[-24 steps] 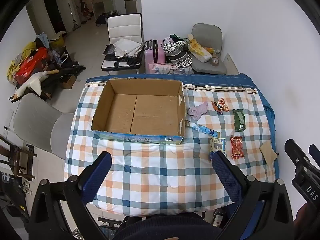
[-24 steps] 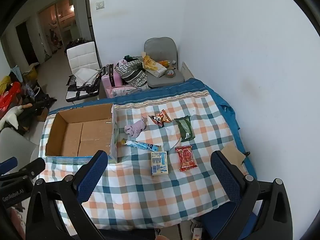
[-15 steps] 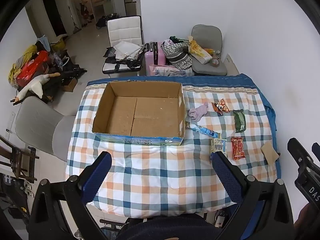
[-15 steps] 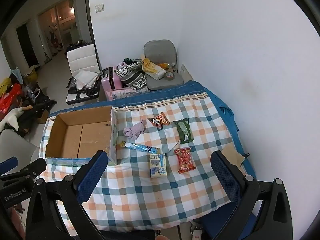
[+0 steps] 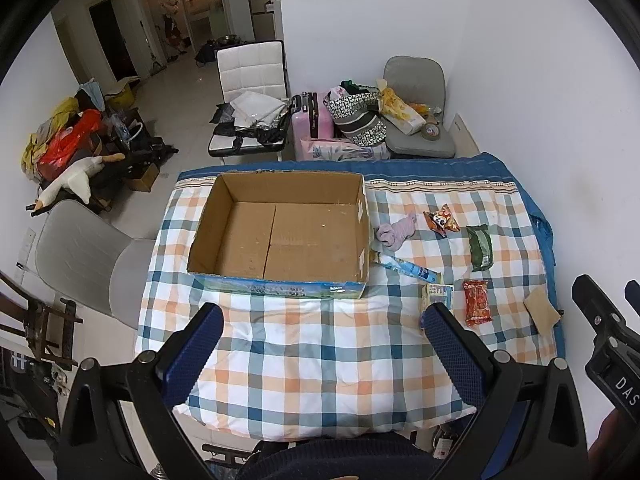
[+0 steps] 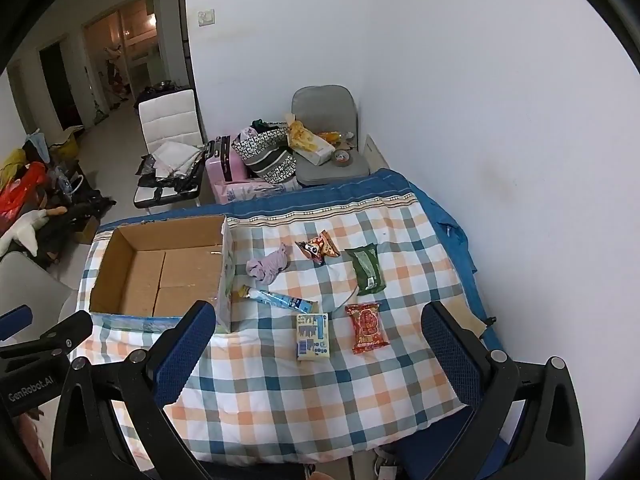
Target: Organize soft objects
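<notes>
An empty open cardboard box sits on the checked cloth at the left. To its right lie a lilac cloth, an orange snack bag, a green packet, a red packet, a blue tube and a small carton. My left gripper is open and empty, high above the table's near edge. My right gripper is open and empty, likewise high and back.
The table stands against a white wall on the right. A tan card lies at its right edge. Chairs, a pink suitcase and bags stand beyond the far edge. A grey chair is at the left.
Both grippers have pulled back and risen a little, so the table looks smaller and farther. Nothing on the table has moved.
</notes>
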### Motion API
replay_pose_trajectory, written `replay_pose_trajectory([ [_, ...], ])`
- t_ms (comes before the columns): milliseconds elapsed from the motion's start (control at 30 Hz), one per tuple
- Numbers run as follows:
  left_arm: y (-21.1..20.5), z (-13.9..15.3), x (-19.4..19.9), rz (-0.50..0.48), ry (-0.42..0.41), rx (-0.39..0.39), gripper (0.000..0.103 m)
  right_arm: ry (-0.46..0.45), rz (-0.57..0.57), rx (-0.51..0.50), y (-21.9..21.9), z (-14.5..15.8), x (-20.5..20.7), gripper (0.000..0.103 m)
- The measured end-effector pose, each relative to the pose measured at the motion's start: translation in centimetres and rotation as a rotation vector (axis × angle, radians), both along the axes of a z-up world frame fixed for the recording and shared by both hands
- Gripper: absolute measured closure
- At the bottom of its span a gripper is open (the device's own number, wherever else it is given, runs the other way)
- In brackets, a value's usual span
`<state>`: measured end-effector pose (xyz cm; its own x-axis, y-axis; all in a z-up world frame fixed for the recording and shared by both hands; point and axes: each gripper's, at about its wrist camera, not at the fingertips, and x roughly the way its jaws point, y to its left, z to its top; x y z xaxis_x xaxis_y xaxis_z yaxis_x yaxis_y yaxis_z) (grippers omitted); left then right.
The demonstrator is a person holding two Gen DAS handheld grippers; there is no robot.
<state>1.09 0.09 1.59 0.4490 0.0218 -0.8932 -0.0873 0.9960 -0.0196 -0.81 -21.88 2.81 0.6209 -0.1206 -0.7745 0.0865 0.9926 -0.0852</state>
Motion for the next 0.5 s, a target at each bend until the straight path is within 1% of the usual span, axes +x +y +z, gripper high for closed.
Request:
replay_pose_trajectory([
  [500, -0.15, 0.28, 0.22, -0.003, -0.01, 0.012, 0.0, -0.007, 0.011, 0.005, 0.0, 0.28, 0.19, 0.0],
])
